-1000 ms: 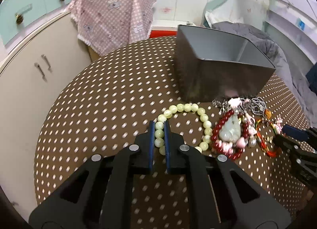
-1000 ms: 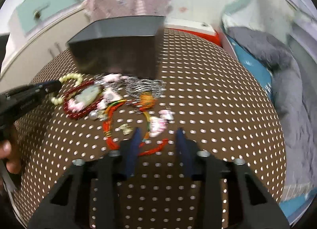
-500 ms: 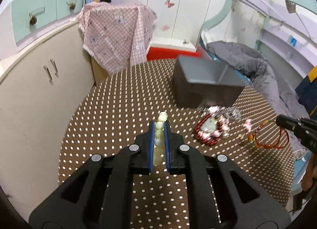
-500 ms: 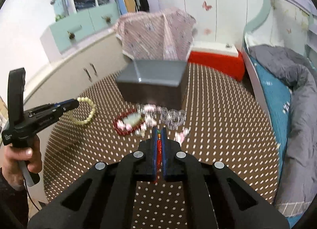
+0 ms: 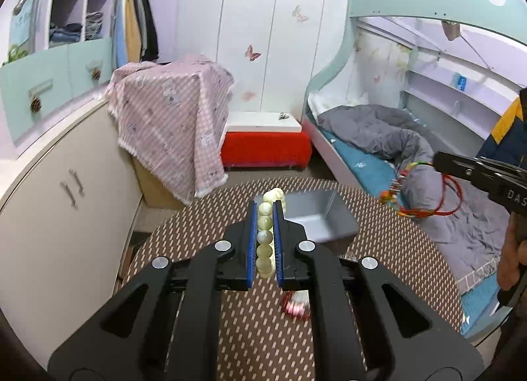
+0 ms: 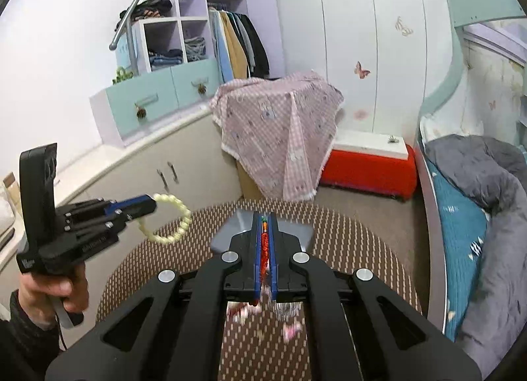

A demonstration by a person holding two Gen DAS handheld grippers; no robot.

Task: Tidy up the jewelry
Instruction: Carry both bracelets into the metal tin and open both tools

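My left gripper (image 5: 264, 208) is shut on a pale green bead bracelet (image 5: 265, 236) and holds it high above the round table; the loop hangs from it in the right wrist view (image 6: 171, 219). My right gripper (image 6: 263, 216) is shut on a red string bracelet (image 6: 263, 249), which dangles from it at the right of the left wrist view (image 5: 425, 193). The open grey box (image 5: 316, 213) stands on the brown dotted table (image 5: 204, 226) below both grippers. Some jewelry (image 5: 296, 305) still lies on the table, partly hidden by my fingers.
A cabinet (image 5: 66, 203) curves along the left. A pink checked cloth (image 5: 171, 124) covers something behind the table, beside a red box (image 5: 263, 147). A bed with a grey quilt (image 5: 395, 140) is on the right.
Both grippers have risen well above the table, each carrying its bracelet. One second ago the right gripper was open over the red string bracelet; it has since shut on it.
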